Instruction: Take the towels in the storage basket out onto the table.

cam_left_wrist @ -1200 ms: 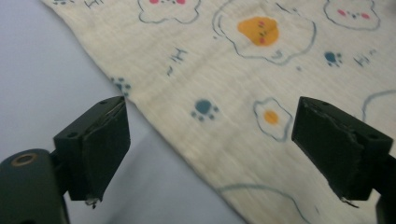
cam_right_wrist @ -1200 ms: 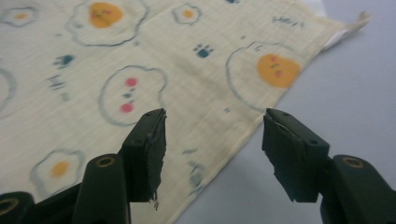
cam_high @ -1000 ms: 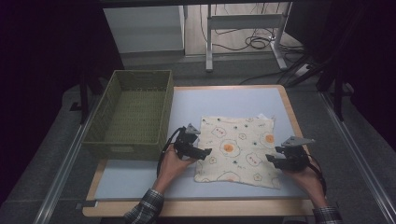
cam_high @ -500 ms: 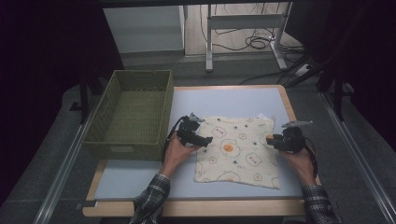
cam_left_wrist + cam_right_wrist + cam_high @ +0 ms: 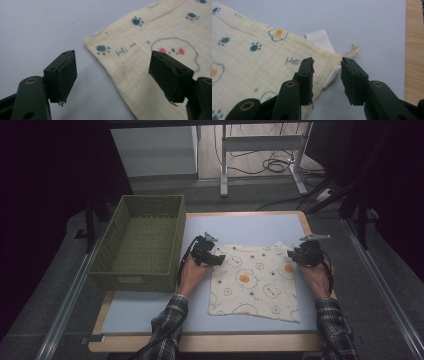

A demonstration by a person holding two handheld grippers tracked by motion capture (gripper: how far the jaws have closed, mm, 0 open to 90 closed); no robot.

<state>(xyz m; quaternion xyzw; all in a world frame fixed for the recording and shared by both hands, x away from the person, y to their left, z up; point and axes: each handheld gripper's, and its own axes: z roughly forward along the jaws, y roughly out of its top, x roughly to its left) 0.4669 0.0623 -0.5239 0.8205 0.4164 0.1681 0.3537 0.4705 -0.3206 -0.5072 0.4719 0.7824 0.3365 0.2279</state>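
Observation:
A cream cloth (image 5: pixel 255 280) printed with fried eggs and paw marks lies flat on the blue mat (image 5: pixel 250 227). My left gripper (image 5: pixel 218 257) is at the cloth's far left corner, held by a hand. In the left gripper view the left gripper (image 5: pixel 112 75) stands wide open, one jaw over the mat and the other over the cloth (image 5: pixel 155 50). My right gripper (image 5: pixel 296 254) is at the far right corner. In the right gripper view the right gripper (image 5: pixel 327 72) is open with a narrow gap, straddling the cloth (image 5: pixel 262 57) corner beside a white label (image 5: pixel 319 38).
A green woven basket (image 5: pixel 131 276) sits left of the mat, close to my left hand. The wooden table edge (image 5: pixel 414 37) runs just beyond the right gripper. A short cream loop (image 5: pixel 353 50) sticks out of the cloth's corner. Desk legs and cables lie on the floor behind.
Both grippers have moved away from the person along the cloth's sides, from its near half to its two far corners. The cloth has not shifted.

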